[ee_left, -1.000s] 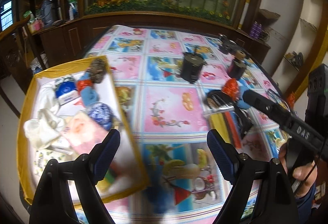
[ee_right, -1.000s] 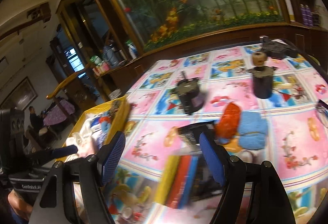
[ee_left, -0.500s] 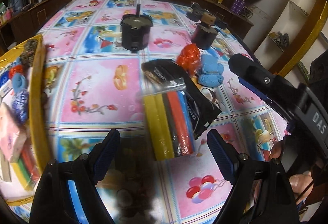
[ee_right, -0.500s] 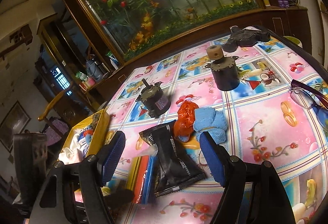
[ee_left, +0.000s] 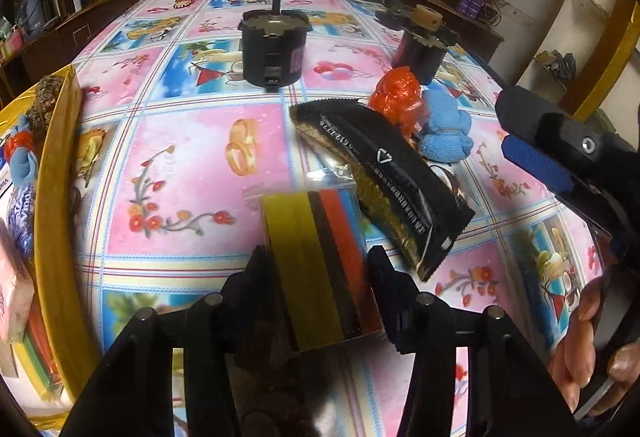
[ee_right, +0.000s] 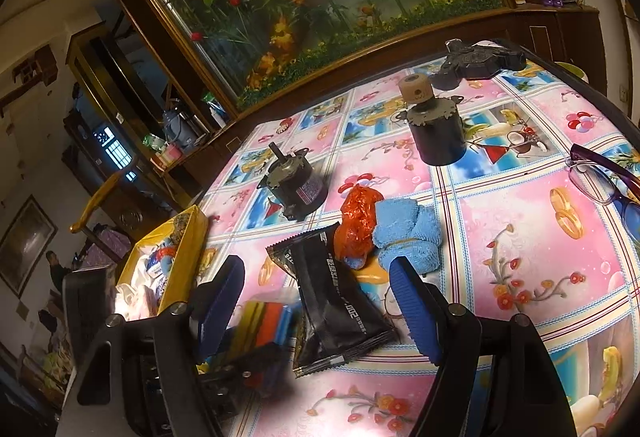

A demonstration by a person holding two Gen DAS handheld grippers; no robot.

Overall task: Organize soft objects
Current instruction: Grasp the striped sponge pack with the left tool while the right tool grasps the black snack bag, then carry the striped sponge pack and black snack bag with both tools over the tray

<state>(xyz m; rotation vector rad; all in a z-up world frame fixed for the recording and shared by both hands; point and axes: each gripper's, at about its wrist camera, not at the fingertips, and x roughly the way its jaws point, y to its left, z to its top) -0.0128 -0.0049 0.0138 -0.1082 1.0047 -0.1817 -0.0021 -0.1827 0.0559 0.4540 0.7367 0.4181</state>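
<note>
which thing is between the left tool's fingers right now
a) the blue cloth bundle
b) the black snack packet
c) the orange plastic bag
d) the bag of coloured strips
d: the left tool has a finger on either side of the bag of coloured strips, while the black snack packet lies just beyond on the table.

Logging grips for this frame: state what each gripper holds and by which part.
The left gripper is closed on the clear bag of coloured sponges, clamped across its two long sides at the near end. The right gripper is open, holding nothing.
</note>
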